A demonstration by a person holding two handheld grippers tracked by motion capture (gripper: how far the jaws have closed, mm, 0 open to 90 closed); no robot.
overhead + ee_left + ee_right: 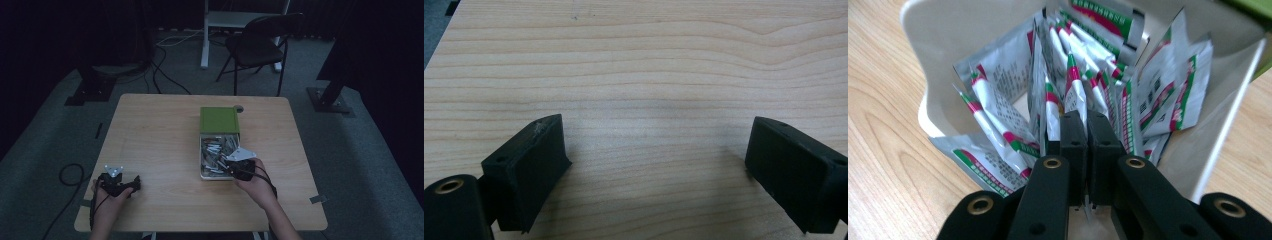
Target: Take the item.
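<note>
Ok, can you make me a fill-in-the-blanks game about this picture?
1. The sachets stand in a white ____.
2. The lid of the box is coloured ____.
3. The left gripper has its jaws ____ above the table.
4. The right gripper has its jaws ____ among the sachets.

Missing words: box; green; open; shut

Your left gripper looks down along its two black jaws at the pale wooden desk. The jaws stand wide apart, one at the near left, the other at the near right, with bare wood grain between them. Soft shadows lie on the wood beside each jaw. At the far left corner you see the desk's edge and a dark strip of floor past it.
</note>
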